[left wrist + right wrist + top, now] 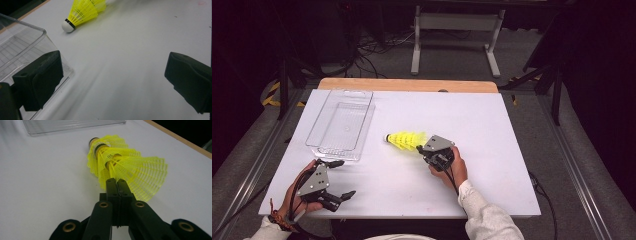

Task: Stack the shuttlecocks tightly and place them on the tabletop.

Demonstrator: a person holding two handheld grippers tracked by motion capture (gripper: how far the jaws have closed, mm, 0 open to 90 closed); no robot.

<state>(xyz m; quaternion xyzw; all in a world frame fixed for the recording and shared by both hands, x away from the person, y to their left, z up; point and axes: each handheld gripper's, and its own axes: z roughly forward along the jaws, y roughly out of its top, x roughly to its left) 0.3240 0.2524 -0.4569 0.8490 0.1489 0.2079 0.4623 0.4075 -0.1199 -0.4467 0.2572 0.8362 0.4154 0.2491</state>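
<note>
Tongs [116,182] seemingly pinch nested shuttlecocks [120,167].

The left gripper [112,82] has its jaws wide apart over the white table [140,45]. One jaw is beside the clear tray [22,42]. Yellow shuttlecocks [82,12] lie farther ahead.

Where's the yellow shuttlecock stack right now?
In the high view, the shuttlecock stack lies mid-table, just right of the clear tray, its skirt pinched by the shut right claw.

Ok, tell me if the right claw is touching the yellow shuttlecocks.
Touching: in the right gripper view the right claw is shut on the skirt of the yellow shuttlecocks.
</note>
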